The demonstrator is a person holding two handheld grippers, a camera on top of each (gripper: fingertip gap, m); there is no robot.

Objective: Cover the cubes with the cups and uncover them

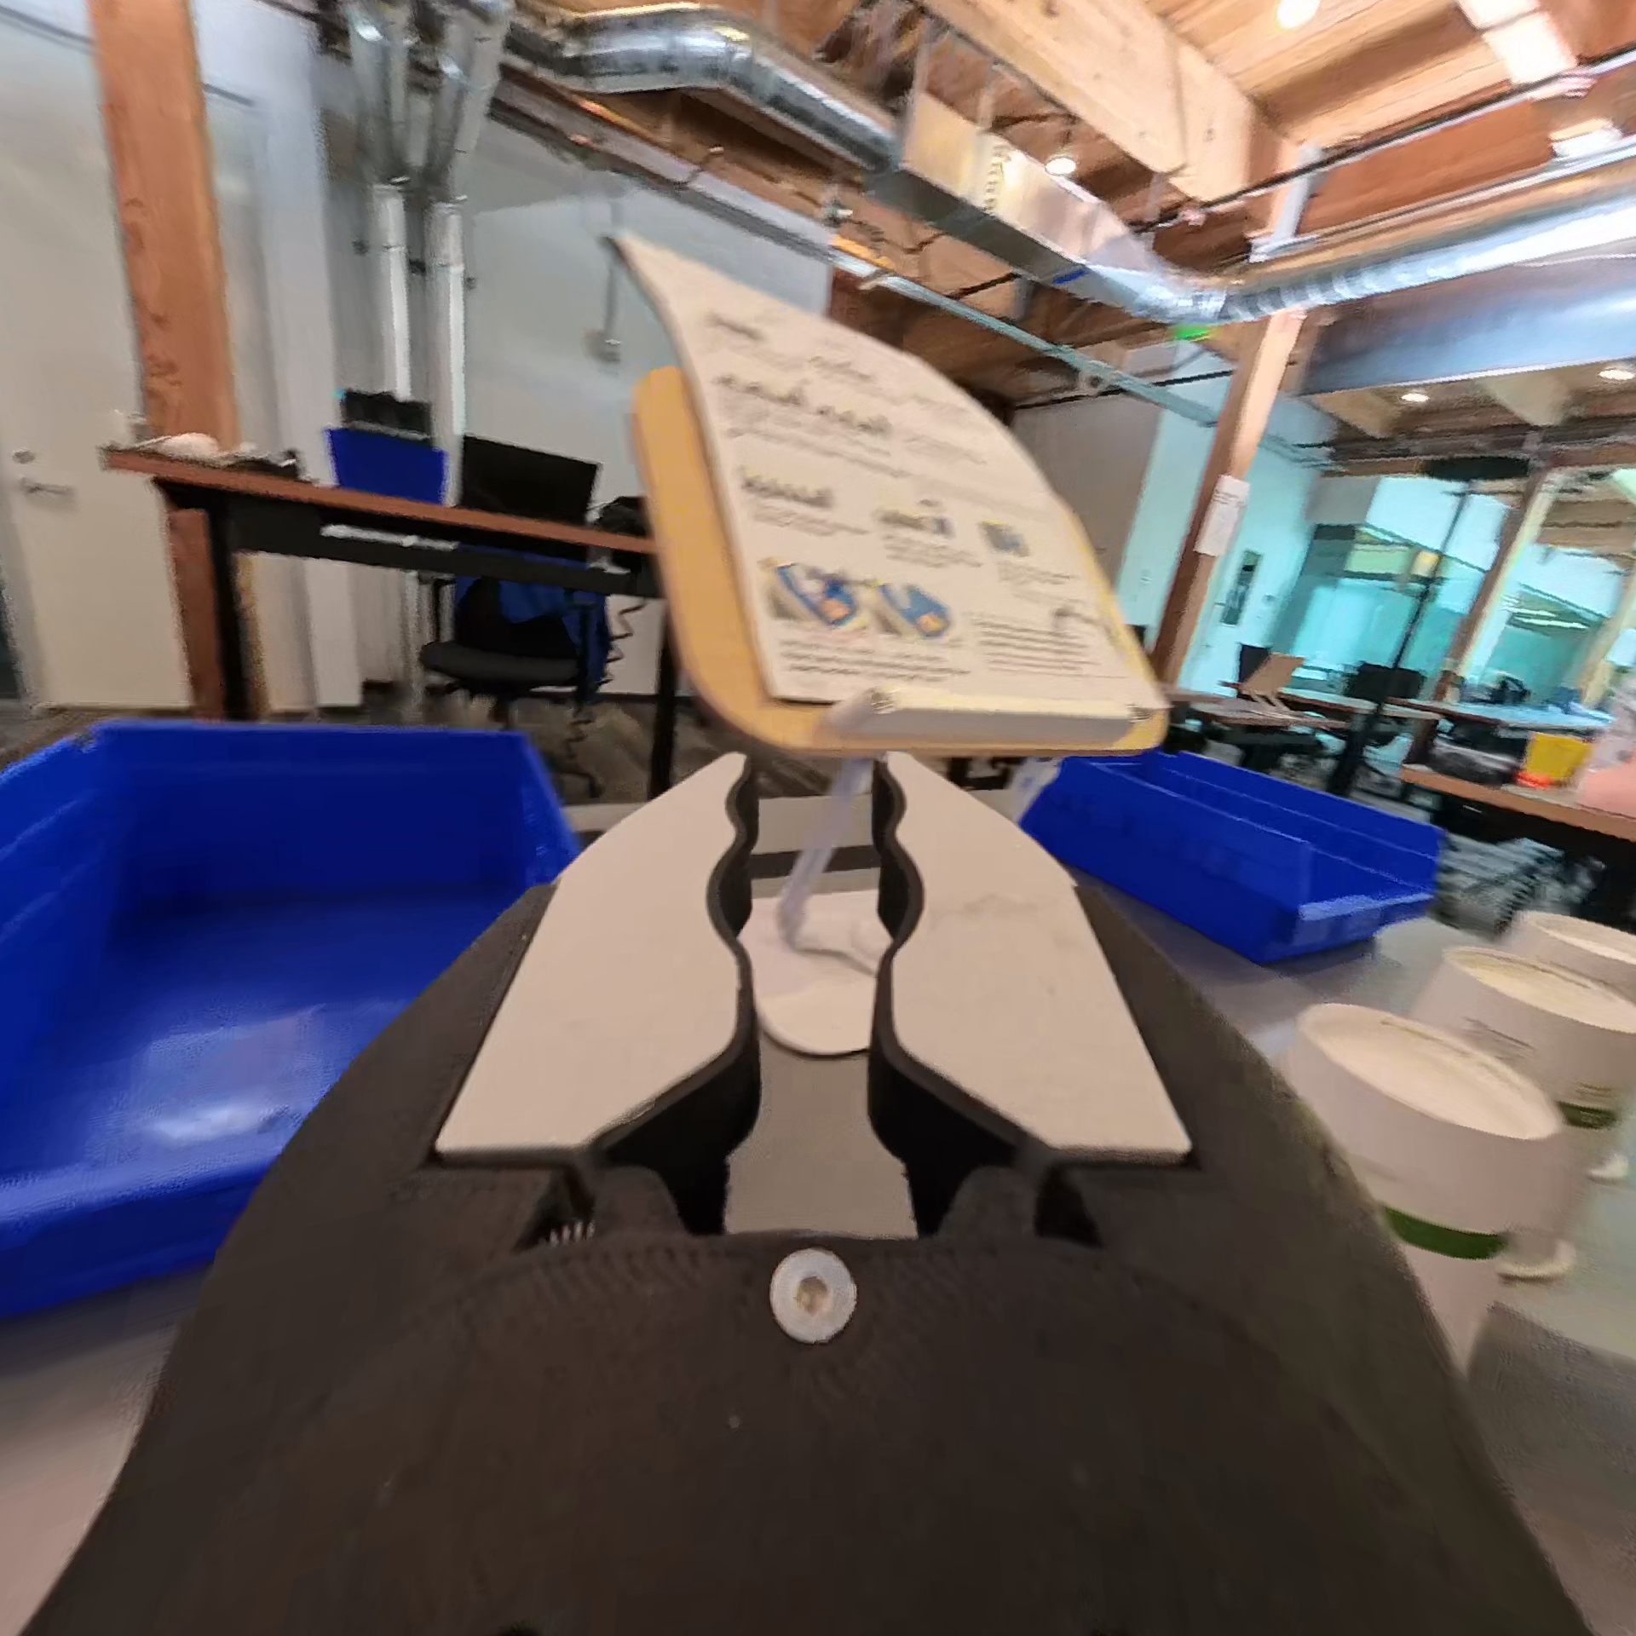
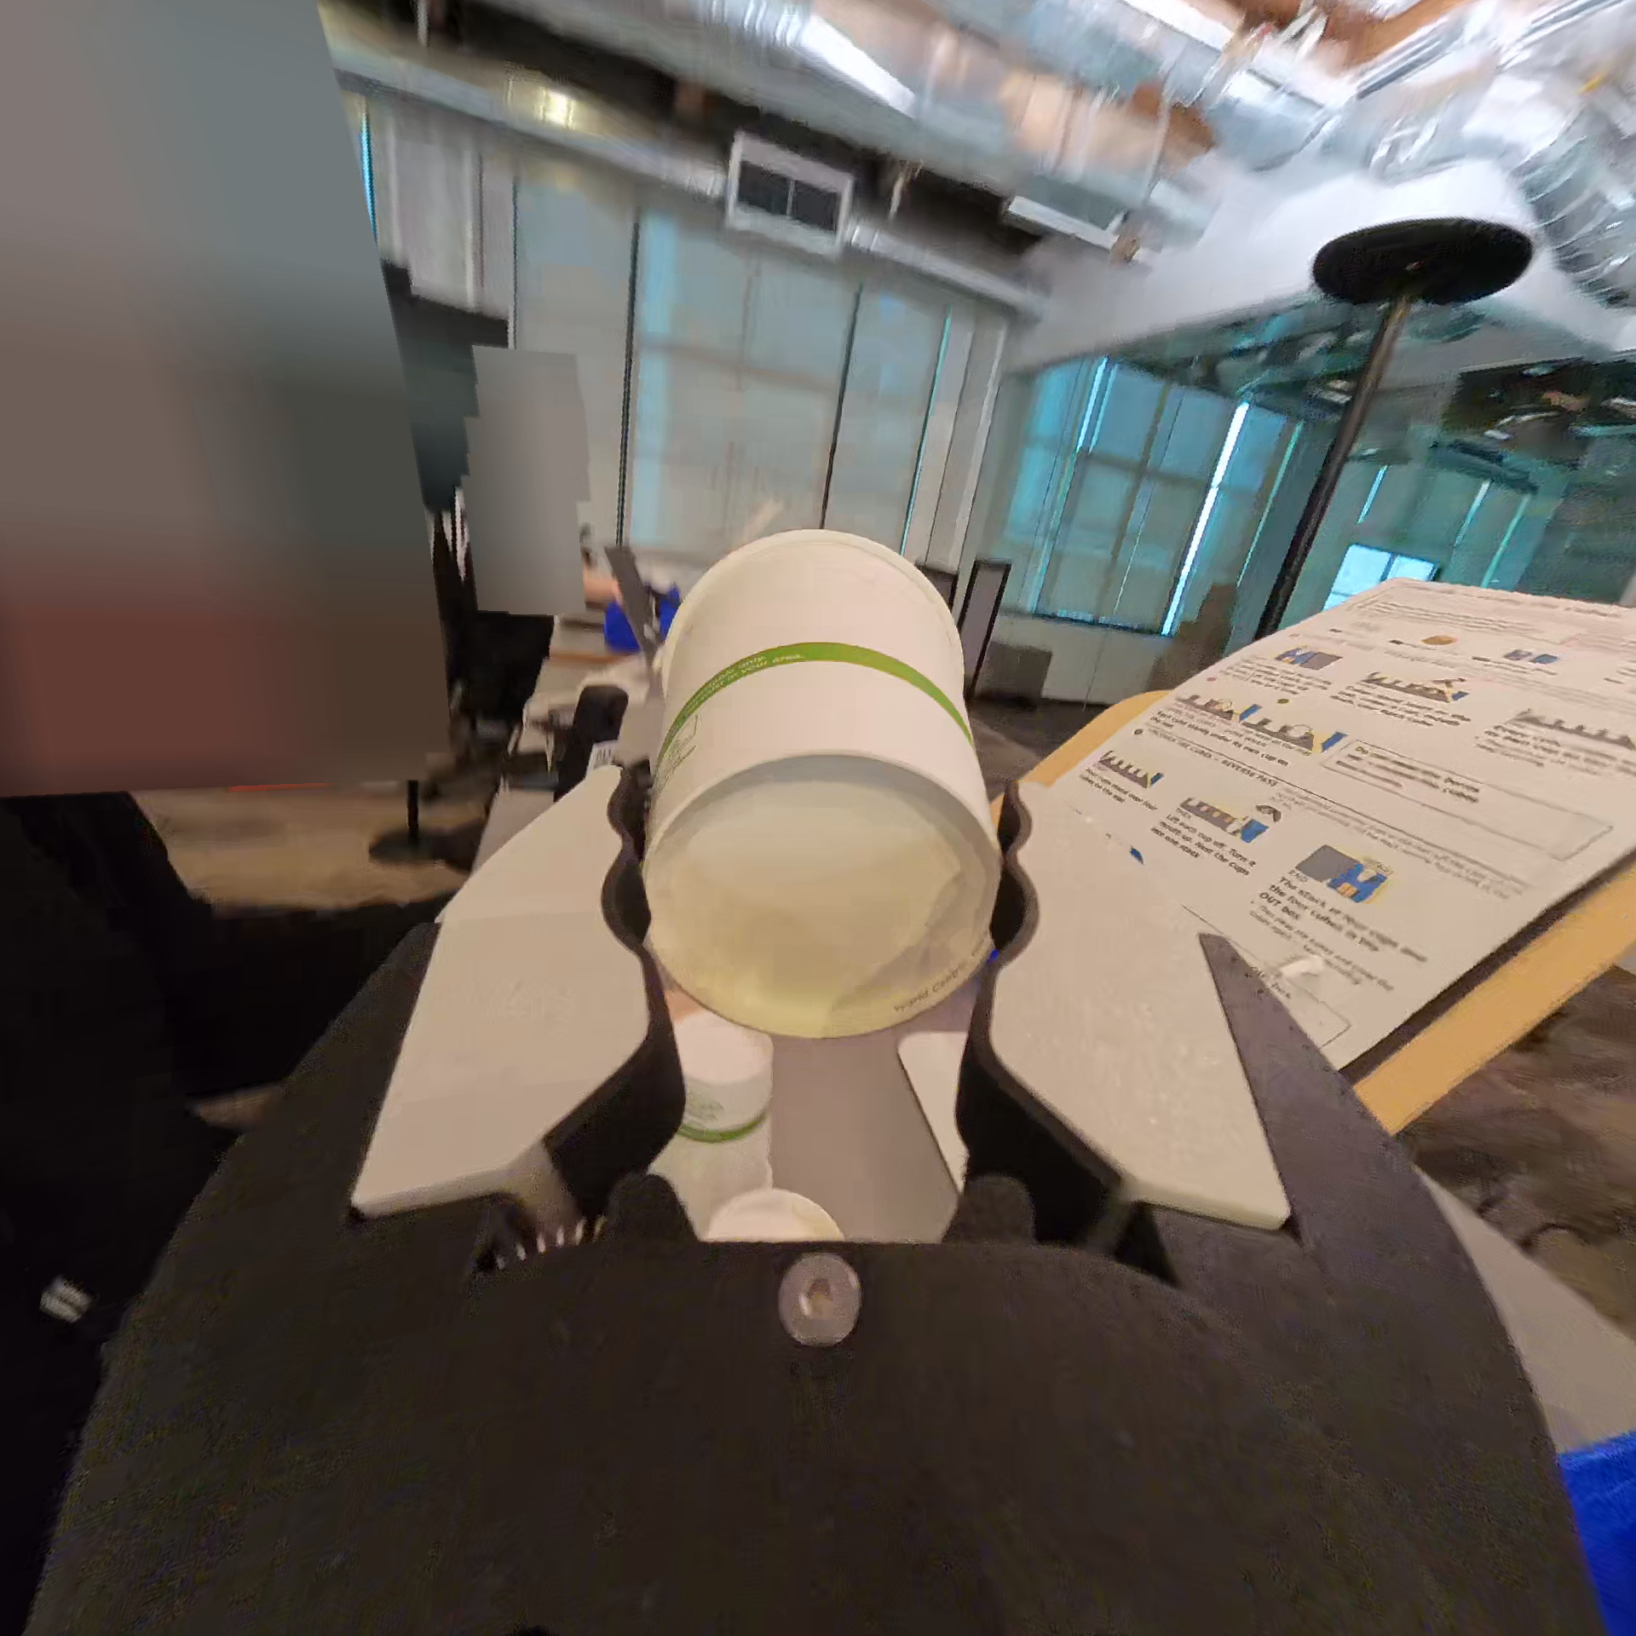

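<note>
My right gripper (image 2: 816, 792) is shut on a white paper cup with a green band (image 2: 823, 611). It holds the cup in the air, tilted, with its base toward the camera. Two more white cups (image 2: 721, 1098) show on the table below, through the gap between the fingers. In the left wrist view three white cups (image 1: 1434, 1124) stand upside down in a row at the right, on the grey table (image 1: 1284, 991). My left gripper (image 1: 813, 788) is empty, its fingers a narrow gap apart, level above the table. No cubes are in view.
A large blue bin (image 1: 221, 929) sits at the left and a shallower blue bin (image 1: 1239, 850) at the back right. A printed sheet on a wooden stand (image 1: 885, 549) is straight ahead; it also shows in the right wrist view (image 2: 1372, 797). A person's dark sleeve (image 2: 133, 974) is at the left.
</note>
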